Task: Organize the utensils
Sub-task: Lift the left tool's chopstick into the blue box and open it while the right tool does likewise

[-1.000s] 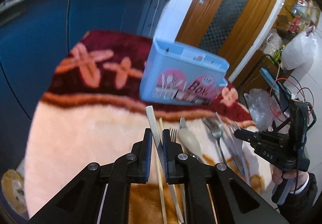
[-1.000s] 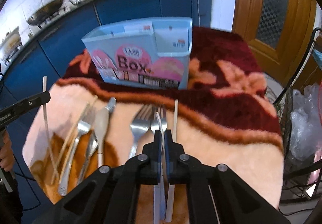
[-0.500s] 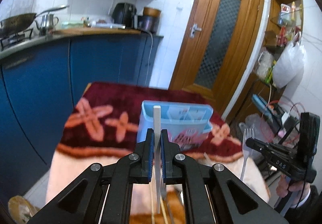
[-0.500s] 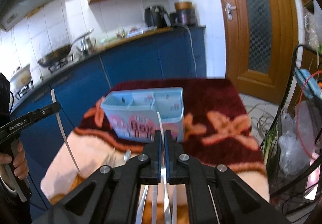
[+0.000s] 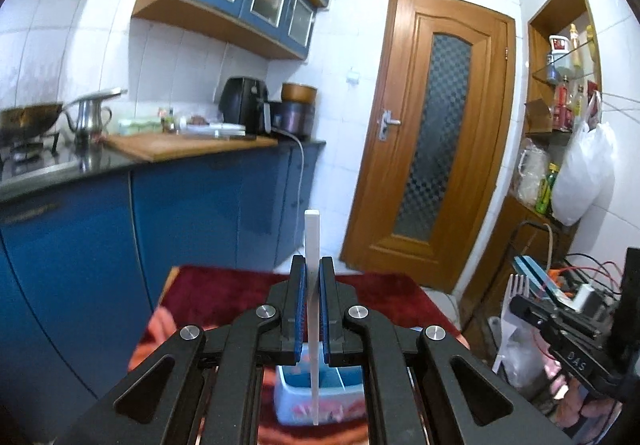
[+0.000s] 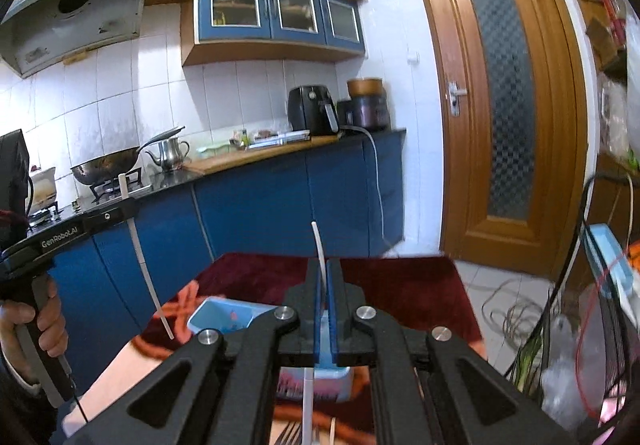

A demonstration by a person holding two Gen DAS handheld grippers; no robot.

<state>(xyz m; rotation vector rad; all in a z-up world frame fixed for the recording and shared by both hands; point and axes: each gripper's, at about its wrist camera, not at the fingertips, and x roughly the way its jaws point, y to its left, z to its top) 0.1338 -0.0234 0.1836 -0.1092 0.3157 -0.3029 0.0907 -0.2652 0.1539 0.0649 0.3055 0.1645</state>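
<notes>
My left gripper (image 5: 313, 265) is shut on a flat white chopstick (image 5: 312, 233) that stands upright, its lower end hanging in front of the light blue utensil box (image 5: 296, 393). From the right wrist the same gripper (image 6: 126, 211) and chopstick (image 6: 138, 249) show at the left, held by a hand. My right gripper (image 6: 324, 265) is shut on a metal fork (image 6: 318, 241), seen edge-on; its tines (image 5: 519, 285) point up in the left wrist view. The box (image 6: 224, 315) sits on the red and pink blanket (image 6: 256, 277) below both grippers.
A fork (image 6: 290, 435) and a stick (image 6: 333, 431) lie on the blanket near the bottom edge. Blue cabinets (image 6: 256, 213) with a loaded counter run behind the table. At the right are a wooden door (image 6: 500, 105), a wire rack (image 6: 608, 285), bags and cables.
Both grippers rose off the blanket and tipped upward, carrying the chopstick and the fork with them. The box and the lying utensils sank to the bottom of both views.
</notes>
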